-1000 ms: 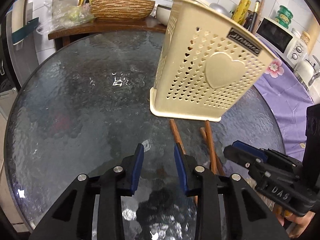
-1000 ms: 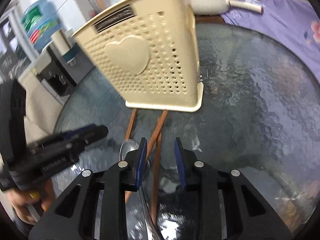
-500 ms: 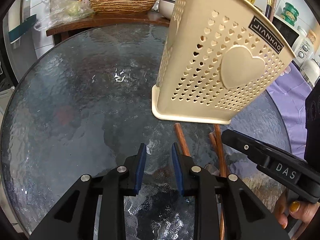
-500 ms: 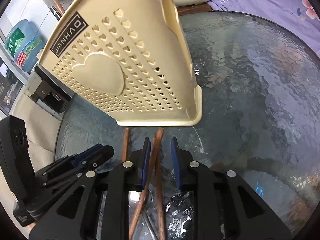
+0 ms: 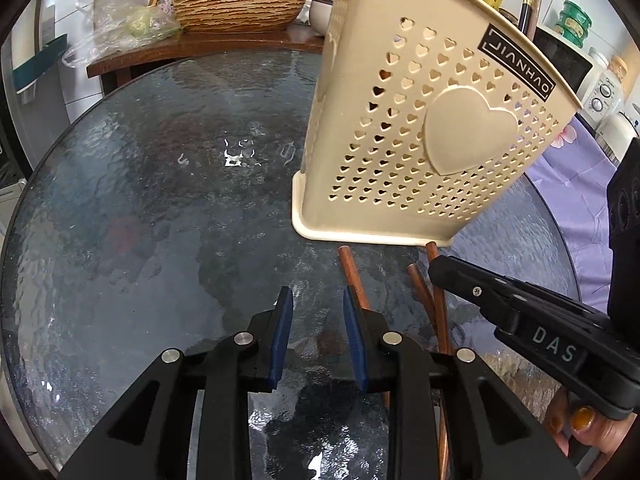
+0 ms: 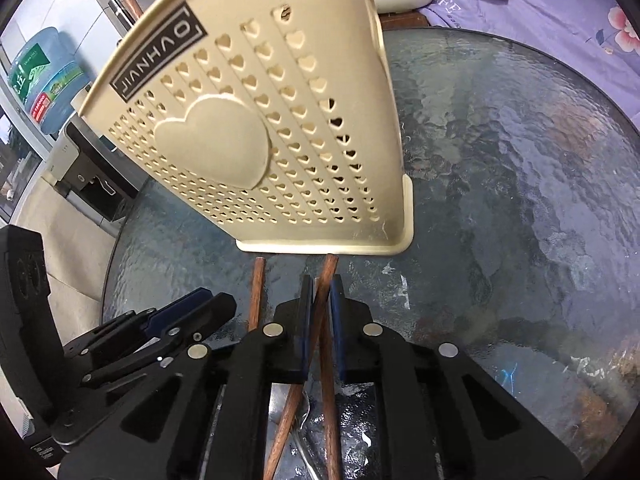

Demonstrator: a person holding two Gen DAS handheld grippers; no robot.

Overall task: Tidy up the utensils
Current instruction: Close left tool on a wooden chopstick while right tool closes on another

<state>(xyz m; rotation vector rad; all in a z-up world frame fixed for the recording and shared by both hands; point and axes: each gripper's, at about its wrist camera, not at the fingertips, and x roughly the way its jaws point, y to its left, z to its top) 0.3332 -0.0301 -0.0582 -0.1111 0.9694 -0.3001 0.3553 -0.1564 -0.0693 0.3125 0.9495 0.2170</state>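
— Cream plastic is what fills my left wrist view: the utensil holder (image 5: 424, 136), punched with small hearts and carrying one big raised heart, stands on the glass counter (image 5: 160, 208). What do you see below it?

— Wooden handles. Three brown chopsticks (image 5: 418, 292) lie on the glass with their ends just in front of the holder's base. And your left hand-held gripper (image 5: 316, 330)?

— Its blue pads (image 5: 282, 332) stand parted with only glass between them; it holds nothing. One chopstick (image 5: 354, 280) runs just beside the right pad. My right hand-held gripper (image 5: 520, 320) reaches in from the right, its tip over the other sticks; from this side I cannot tell how its jaws stand.

— What sits behind the counter?

— A woven basket (image 5: 240, 8) on a wooden side table, and a microwave (image 5: 568, 64) at the far right above a purple cloth (image 5: 572, 184).

— Now the right wrist view.

— Same holder (image 6: 256, 132), same heart, base resting on the counter (image 6: 500, 184). My right hand-held gripper (image 6: 320, 320) has its blue pads narrowed around two chopsticks (image 6: 324, 300) that cross between them; the pads look to be touching the wood. A third stick (image 6: 255, 292) lies apart to the left, its end near the holder's base.

— And the left hand-held gripper (image 6: 188, 312)?

— Low on the left, parted, beside that third stick. A metal spoon (image 6: 304, 420) glints under my fingers, partly hidden. A water jug (image 6: 44, 80) stands far left.
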